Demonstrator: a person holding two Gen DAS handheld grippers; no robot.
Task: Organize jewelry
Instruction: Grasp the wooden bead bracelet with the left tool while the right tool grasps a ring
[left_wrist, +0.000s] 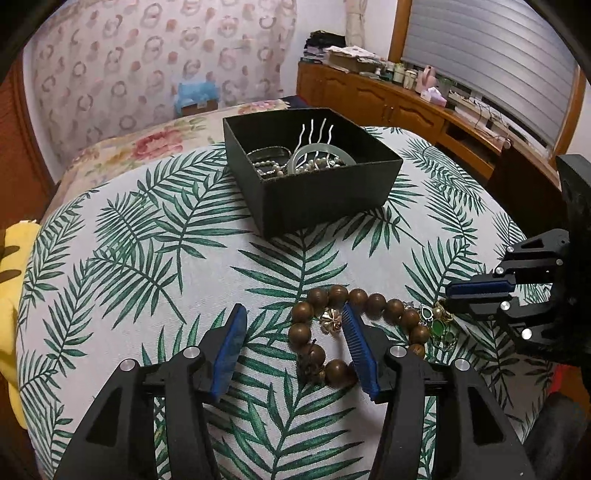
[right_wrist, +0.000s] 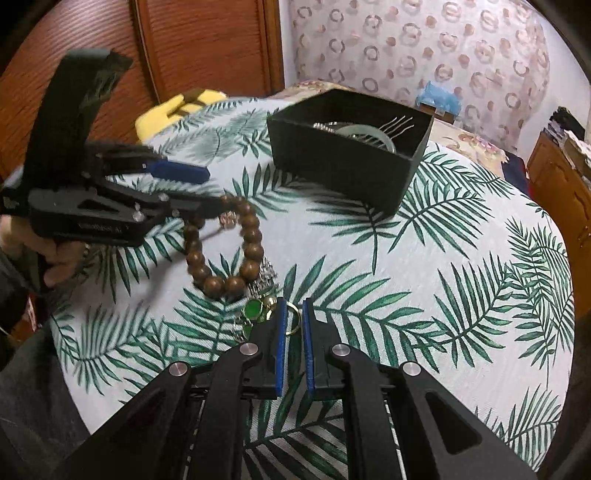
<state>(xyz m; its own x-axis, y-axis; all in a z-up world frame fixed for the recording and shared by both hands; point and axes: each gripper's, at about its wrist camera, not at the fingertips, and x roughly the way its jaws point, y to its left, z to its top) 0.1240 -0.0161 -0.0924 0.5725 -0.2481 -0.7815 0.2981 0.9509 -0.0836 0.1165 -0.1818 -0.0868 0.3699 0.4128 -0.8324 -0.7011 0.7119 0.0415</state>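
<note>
Left wrist view: the left gripper (left_wrist: 291, 325) has its fingers (left_wrist: 231, 349) released and spread, straddling one side of the bead bracelet (left_wrist: 369, 301) without pressing on it; the right-hand pad sits inside the loop, beside a small gold flower charm (left_wrist: 330, 320). At 3 o'clock the right gripper (left_wrist: 448, 295) comes in sideways, its tip over the green-stone jewelry (left_wrist: 437, 326) that touches the bracelet.

Right wrist view: the right gripper's fingers (right_wrist: 281, 343) are clenched nearly together with a gold ring (right_wrist: 293, 320) between the tips (whether the pads press on it, I cannot tell). Green stones (right_wrist: 254, 309) lie just at 10 o'clock of them.

At 12 o'clock on the leaf-print surface (left_wrist: 147, 240) stands an open black box (left_wrist: 325, 188) holding pearls (left_wrist: 269, 168), a pale bangle (left_wrist: 321, 153) and a hair comb (left_wrist: 317, 134).
</note>
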